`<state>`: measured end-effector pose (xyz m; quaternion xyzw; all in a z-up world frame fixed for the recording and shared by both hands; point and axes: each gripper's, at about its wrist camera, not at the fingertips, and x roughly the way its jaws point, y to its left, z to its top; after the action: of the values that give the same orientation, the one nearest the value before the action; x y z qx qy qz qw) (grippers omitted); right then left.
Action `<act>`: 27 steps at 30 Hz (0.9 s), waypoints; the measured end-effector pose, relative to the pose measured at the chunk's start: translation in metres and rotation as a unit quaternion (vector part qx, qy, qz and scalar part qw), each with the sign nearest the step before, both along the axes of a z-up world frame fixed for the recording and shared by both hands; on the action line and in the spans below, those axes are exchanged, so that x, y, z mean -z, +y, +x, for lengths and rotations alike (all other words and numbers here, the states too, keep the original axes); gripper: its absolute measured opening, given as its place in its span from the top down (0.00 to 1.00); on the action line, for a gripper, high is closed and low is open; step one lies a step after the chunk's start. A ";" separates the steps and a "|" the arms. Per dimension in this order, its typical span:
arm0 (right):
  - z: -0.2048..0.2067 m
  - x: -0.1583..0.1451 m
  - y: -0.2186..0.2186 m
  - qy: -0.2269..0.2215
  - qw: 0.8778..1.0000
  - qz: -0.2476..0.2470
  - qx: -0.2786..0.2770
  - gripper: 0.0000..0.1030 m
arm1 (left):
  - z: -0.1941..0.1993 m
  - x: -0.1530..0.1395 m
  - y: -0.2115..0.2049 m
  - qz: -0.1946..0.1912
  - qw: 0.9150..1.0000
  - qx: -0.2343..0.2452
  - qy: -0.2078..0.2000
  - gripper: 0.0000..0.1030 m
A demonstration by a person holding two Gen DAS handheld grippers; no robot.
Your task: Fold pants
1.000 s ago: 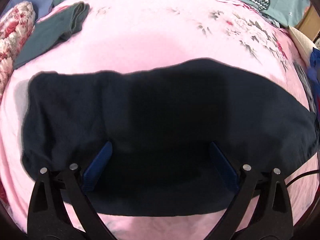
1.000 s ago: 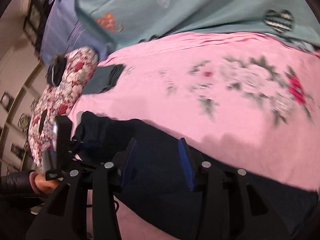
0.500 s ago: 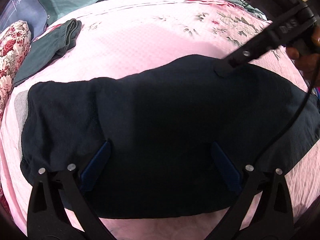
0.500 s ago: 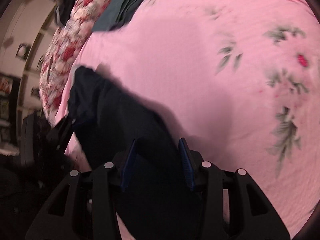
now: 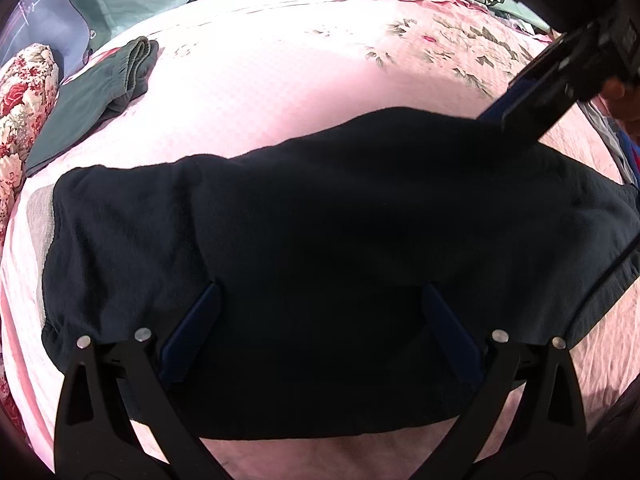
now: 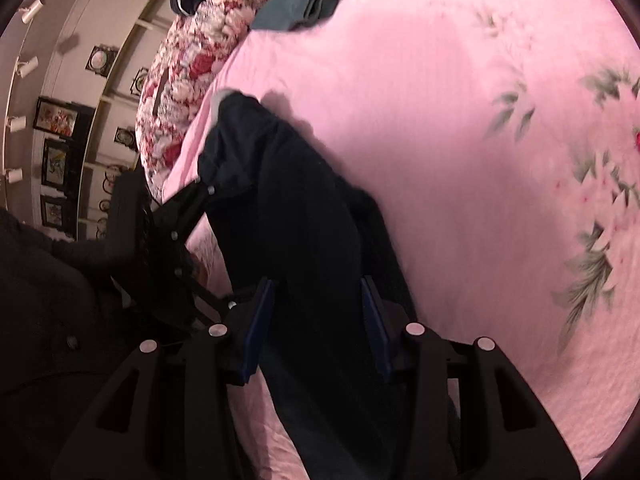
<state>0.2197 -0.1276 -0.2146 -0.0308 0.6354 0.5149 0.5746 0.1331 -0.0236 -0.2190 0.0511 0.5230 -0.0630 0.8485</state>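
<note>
Navy fleece, soft and limp, makes up the pants (image 5: pixel 320 240), which lie in a long folded band across the pink bedspread (image 5: pixel 280 92), directly under the left claw (image 5: pixel 320 332). Its jaws stand wide open over the cloth, pads not pressing. The right claw (image 6: pixel 316 320) straddles the band with jaws apart, gripping nothing as far as I can tell. Judging by the drape, the fabric is light, sags and bunches, so an end edge or hem looks the best hold. Beyond and to the left of the left claw lies a folded teal garment (image 5: pixel 100 96), well apart; a floral pillow (image 5: pixel 20 112) sits further left. Nothing blocks the fold
</note>
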 end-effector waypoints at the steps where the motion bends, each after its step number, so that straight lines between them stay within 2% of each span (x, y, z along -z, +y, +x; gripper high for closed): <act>1: 0.001 0.004 0.000 0.005 1.000 -0.004 0.000 0.55 | 0.001 0.000 0.000 0.000 1.000 0.000 0.001 0.02; 8: 0.006 0.027 0.015 0.072 0.997 0.021 -0.035 0.47 | 0.002 0.001 0.001 0.000 1.000 0.001 0.003 0.02; 11: 0.023 0.024 0.010 0.054 0.998 0.029 -0.004 0.47 | 0.003 0.001 0.000 0.000 1.000 0.001 0.004 0.02; 13: 0.030 0.025 0.006 0.062 0.997 0.036 0.005 0.47 | 0.003 0.001 0.001 0.001 1.000 0.001 0.002 0.02; 16: 0.018 0.031 0.013 0.100 0.993 0.043 -0.034 0.47 | 0.004 0.002 0.002 0.000 1.000 0.001 0.001 0.02; 18: 0.010 0.034 0.019 0.102 0.993 0.034 -0.056 0.47 | 0.004 0.003 0.002 0.001 1.000 0.001 0.001 0.02; 19: 0.010 0.035 0.021 0.094 0.994 0.023 -0.058 0.47 | 0.005 0.003 0.002 0.001 1.000 0.001 0.001 0.02; 23: 0.020 0.038 0.019 0.112 0.993 0.032 -0.034 0.46 | 0.003 0.003 0.001 0.001 1.000 0.001 0.000 0.02; 27: 0.015 0.038 0.025 0.139 0.988 0.051 -0.051 0.43 | 0.001 0.003 0.001 0.001 1.000 0.000 -0.003 0.02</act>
<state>0.2349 -0.1021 -0.2523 0.0383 0.6797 0.5744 0.4546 0.1344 -0.0225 -0.2217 0.0523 0.5201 -0.0625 0.8502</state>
